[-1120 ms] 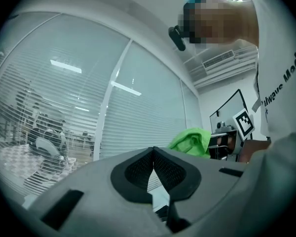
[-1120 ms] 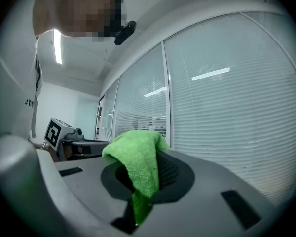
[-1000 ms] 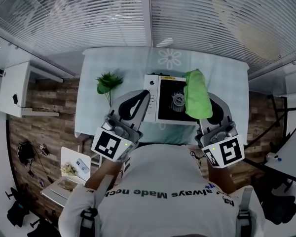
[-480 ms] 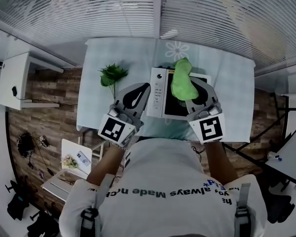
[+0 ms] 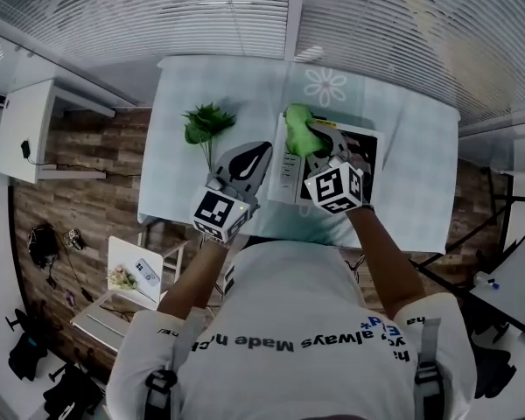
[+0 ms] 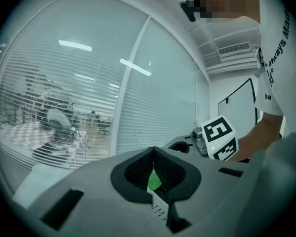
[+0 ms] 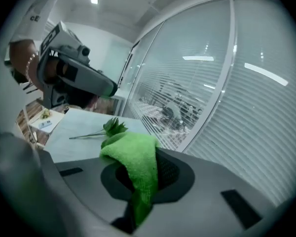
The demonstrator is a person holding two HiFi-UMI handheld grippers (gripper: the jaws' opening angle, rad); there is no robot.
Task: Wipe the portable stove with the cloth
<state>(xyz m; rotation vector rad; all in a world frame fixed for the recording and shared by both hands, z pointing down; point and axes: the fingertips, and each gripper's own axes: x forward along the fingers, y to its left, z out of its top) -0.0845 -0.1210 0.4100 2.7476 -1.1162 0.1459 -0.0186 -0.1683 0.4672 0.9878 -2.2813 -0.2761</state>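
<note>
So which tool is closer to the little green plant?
Left. The left tool sits just right of the plant; the right tool, gripping the cloth, is farther right over the stove.

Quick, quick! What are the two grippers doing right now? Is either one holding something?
Left gripper: closed, holding nothing.
Right gripper: closed on the green cloth.

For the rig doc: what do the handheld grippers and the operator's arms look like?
The left gripper and right gripper: light grey moulded shells, black textured pads inside the jaws. Each carries a white cube with black square markers and a small green light. Operator wears a white short-sleeved T-shirt with dark lettering.
</note>
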